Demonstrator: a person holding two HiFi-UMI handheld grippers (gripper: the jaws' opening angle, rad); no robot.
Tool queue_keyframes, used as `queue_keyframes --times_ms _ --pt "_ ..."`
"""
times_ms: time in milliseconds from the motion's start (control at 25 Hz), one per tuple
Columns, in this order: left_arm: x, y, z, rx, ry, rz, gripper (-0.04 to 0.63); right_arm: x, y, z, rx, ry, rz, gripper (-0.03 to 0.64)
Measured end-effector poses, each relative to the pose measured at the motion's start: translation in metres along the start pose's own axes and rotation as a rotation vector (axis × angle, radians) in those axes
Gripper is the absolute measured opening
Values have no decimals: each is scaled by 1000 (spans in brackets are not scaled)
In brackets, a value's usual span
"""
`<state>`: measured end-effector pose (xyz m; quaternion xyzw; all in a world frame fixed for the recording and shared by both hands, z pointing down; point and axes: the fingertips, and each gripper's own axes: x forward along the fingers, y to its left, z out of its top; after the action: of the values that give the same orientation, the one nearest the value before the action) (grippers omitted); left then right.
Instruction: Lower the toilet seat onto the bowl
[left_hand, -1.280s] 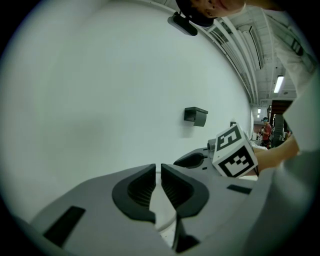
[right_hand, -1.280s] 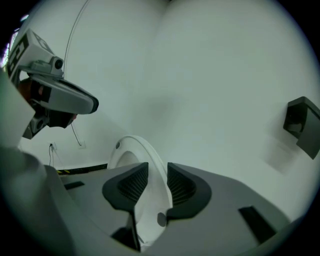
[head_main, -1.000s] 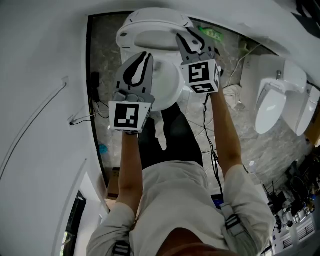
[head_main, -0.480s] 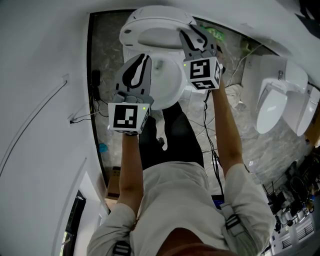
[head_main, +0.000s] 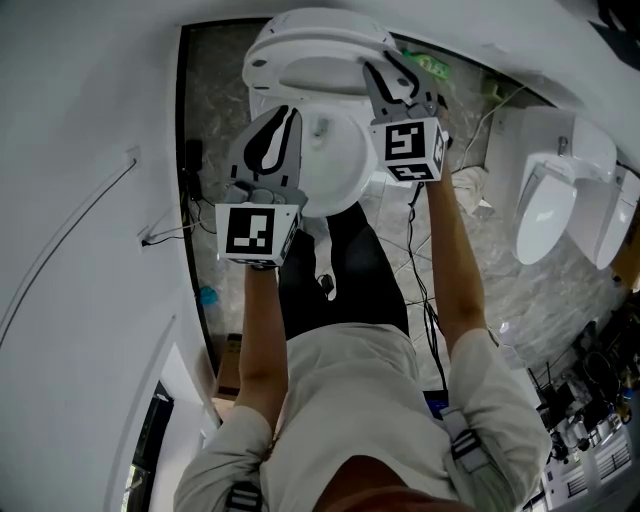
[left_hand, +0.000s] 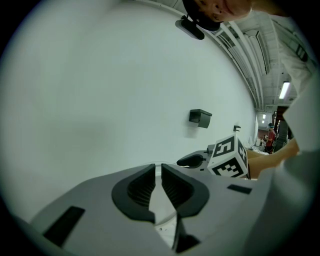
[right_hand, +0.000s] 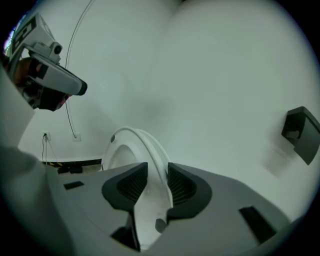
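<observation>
Toilet seat (right_hand: 156, 180) still clamped in right hand-held gripper (head_main: 388, 70), barely shifted.

Both arms reach out ahead, side by side: bare left forearm (head_main: 258, 340), bare right forearm (head_main: 448, 270). The left grey two-jaw tool (head_main: 290, 112) has its jaws drawn almost together, with nothing between them. Just to its right and slightly further out, the right grey two-jaw tool (head_main: 386, 72) clamps the white toilet seat rim (right_hand: 152, 152).
</observation>
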<state>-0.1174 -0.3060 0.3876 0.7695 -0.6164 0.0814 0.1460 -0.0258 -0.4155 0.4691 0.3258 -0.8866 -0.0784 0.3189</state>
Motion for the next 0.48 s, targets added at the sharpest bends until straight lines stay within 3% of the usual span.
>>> queue_keyframes --times_ms 480 --pt "-18 -5 -3 3 -5 -8 29 -23 14 3 47 -17 -10 114"
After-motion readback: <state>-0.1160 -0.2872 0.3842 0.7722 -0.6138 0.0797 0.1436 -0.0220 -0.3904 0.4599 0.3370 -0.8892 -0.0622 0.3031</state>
